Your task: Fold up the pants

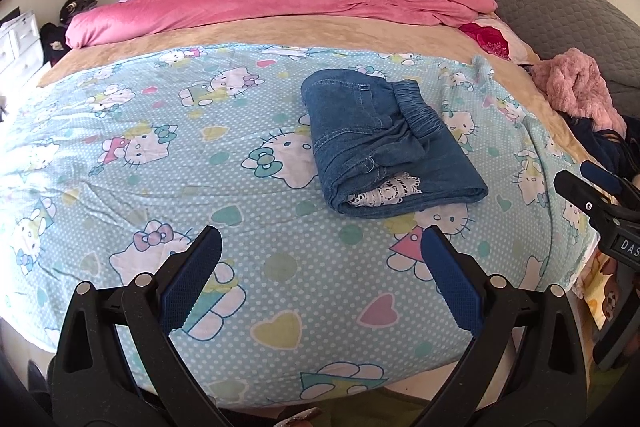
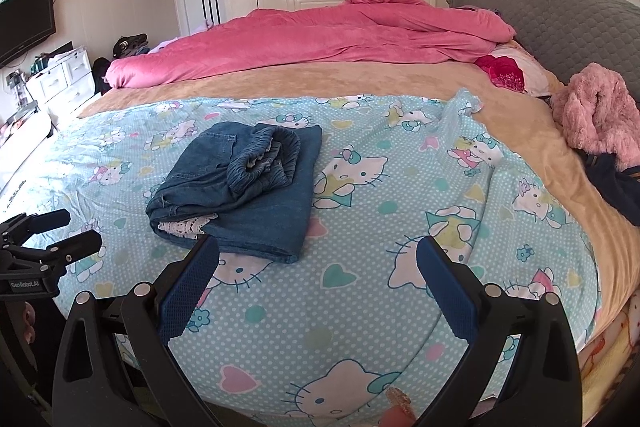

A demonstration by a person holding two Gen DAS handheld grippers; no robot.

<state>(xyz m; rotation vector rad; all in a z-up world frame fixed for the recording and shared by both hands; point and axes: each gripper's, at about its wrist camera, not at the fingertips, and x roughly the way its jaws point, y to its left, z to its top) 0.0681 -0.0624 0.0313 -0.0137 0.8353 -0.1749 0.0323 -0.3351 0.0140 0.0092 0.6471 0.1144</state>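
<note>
folded jeans (image 1: 384, 143) lie on a cartoon sheet (image 1: 160, 155) spread over a bed, white lace (image 1: 386, 189) peeking from the fold. the left gripper (image 1: 320, 239) and right gripper (image 2: 318, 247) hover near the bed's front edge, jaws apart, holding nothing.

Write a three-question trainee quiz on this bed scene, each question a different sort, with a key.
1. True or false: the left tongs are shut on the folded jeans.
2. What peeks out of the jeans' near folded edge? A) white lace trim B) a red belt C) a yellow sock
3. Fill in: the jeans lie on the ____-print sheet, apart from the right tongs.

Key: 1 false, both tongs are open and empty; 2 A; 3 cartoon cat.
</note>
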